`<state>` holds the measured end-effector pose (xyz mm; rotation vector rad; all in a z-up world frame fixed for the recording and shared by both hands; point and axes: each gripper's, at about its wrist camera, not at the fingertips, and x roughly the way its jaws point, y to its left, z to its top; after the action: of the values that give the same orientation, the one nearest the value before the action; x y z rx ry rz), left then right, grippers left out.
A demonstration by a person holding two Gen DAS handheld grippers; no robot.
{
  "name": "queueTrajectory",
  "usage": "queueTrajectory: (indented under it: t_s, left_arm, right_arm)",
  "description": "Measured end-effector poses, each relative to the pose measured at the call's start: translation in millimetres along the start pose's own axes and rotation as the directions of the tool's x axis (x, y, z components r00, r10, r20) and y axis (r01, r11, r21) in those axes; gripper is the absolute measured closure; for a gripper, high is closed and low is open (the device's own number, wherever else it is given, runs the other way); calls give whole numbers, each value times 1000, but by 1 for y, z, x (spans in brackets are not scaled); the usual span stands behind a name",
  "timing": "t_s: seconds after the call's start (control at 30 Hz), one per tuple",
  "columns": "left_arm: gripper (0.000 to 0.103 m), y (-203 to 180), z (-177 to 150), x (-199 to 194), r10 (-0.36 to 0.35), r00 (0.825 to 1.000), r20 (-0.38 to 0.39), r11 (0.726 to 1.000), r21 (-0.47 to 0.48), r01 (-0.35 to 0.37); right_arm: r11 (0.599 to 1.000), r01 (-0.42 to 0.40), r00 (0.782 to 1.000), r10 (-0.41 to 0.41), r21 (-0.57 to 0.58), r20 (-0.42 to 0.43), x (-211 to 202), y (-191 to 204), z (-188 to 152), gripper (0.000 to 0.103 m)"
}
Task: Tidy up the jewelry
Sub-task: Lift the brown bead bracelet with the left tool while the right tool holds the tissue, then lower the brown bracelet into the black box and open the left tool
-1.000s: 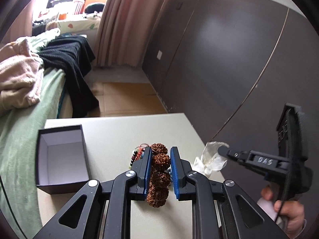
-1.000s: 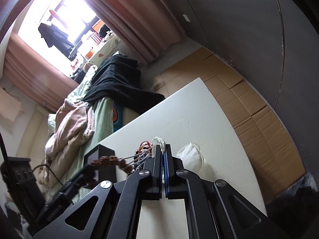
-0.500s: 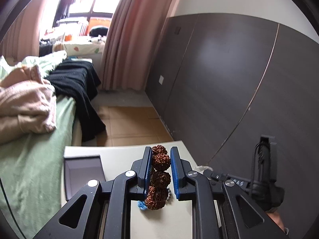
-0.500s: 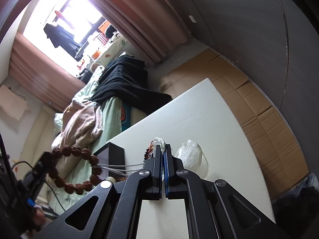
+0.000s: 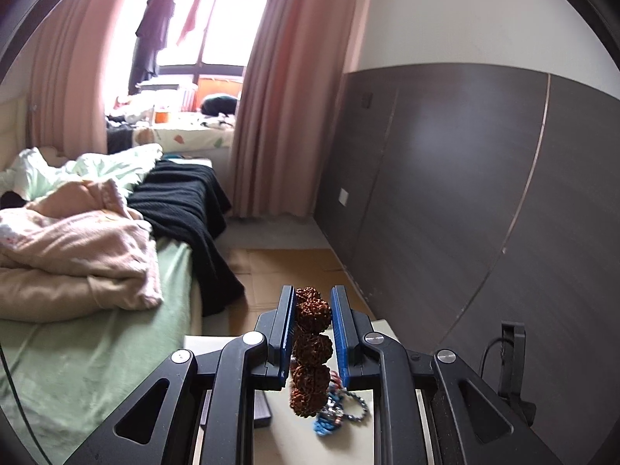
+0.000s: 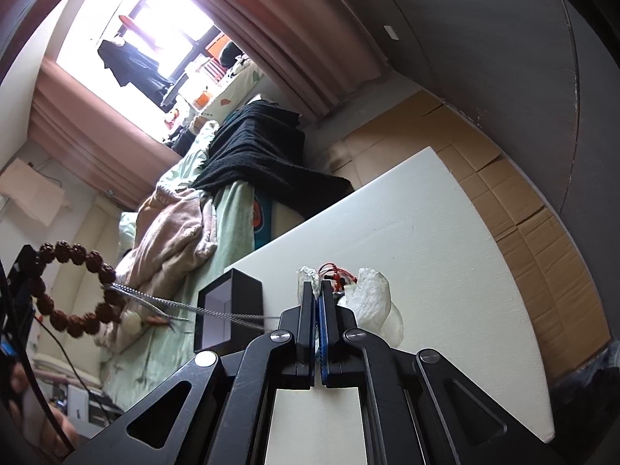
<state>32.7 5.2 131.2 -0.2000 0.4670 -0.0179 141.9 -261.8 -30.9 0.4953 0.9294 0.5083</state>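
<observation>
Bracelet (image 5: 312, 343) raised clear of the table (image 6: 418, 232).
It is clamped in the left gripper (image 5: 313, 306) fingers, trailing a chain (image 6: 193, 306); right gripper (image 6: 317, 290) fingers are together; box (image 6: 228, 310) placement is pending.

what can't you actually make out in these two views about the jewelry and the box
- Left wrist view: black box mostly hidden behind the left gripper.
- Left wrist view: jewelry pile partly covered by the brown bead bracelet.
- Right wrist view: what the right gripper's shut fingers pinch is hidden; red cords sit behind them.
- Right wrist view: box floor out of sight.
</observation>
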Motion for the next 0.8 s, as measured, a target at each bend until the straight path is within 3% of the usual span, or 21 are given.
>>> queueTrajectory:
  t_s: [0.5, 0.8]
  left_arm:
    - [84, -3, 52, -44, 73, 990, 122, 993, 85, -83]
    - [84, 18, 36, -18, 108, 992, 69, 992, 55, -112]
  right_arm:
    - [1000, -15, 1000, 15, 14, -17, 7, 4, -1, 100]
    - [1000, -9, 999, 9, -9, -31, 8, 7, -2, 100]
